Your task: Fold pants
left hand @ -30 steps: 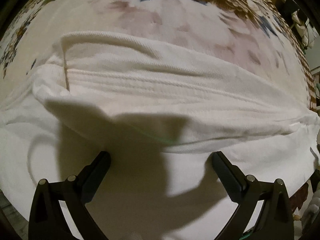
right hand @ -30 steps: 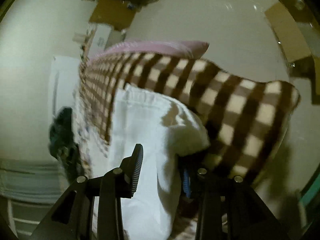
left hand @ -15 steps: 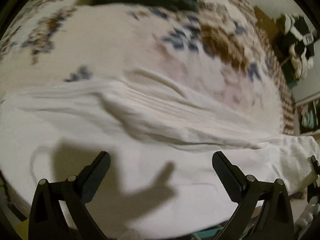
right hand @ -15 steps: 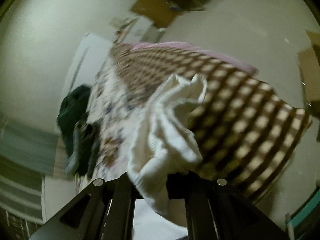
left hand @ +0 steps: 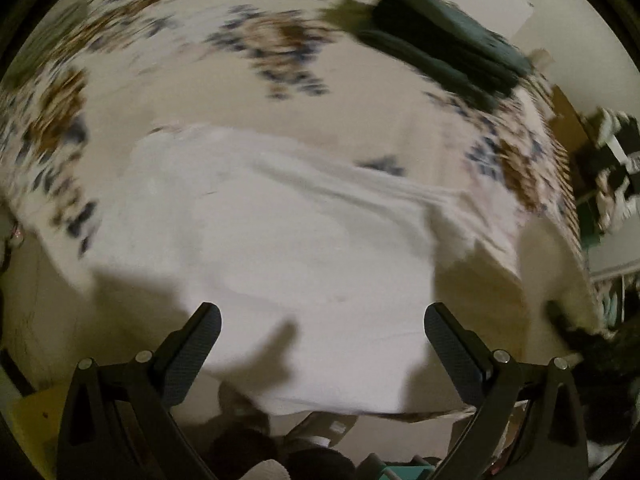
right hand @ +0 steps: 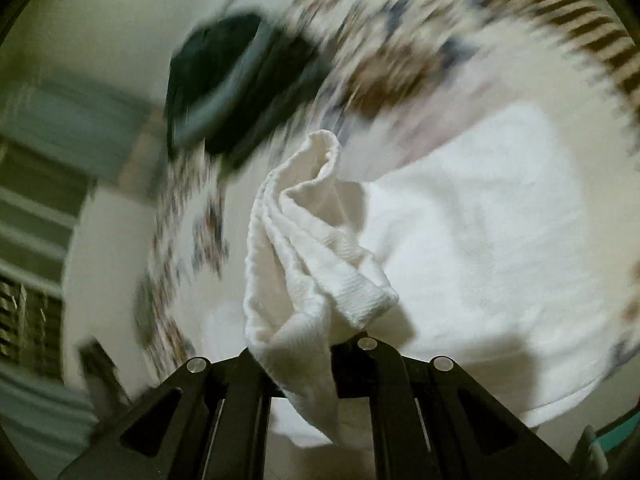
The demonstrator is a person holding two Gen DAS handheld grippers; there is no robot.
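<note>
White pants (left hand: 280, 248) lie spread on a floral bedspread (left hand: 192, 92). My left gripper (left hand: 320, 332) is open and empty, held above the near part of the pants. In the right wrist view my right gripper (right hand: 304, 356) is shut on a bunched ribbed end of the white pants (right hand: 304, 248) and holds it lifted over the rest of the pants (right hand: 472, 248). Both views are blurred by motion.
A dark green garment pile (left hand: 444, 56) lies at the far side of the bed and shows in the right wrist view (right hand: 232, 84). A brown checked blanket edge (right hand: 592, 20) runs along the bed's side. Clutter (left hand: 612, 160) stands beyond the bed at the right.
My right gripper has closed on the pants' end and carried it up and over toward the bed's middle. My left gripper has pulled back and risen, so more of the pants shows.
</note>
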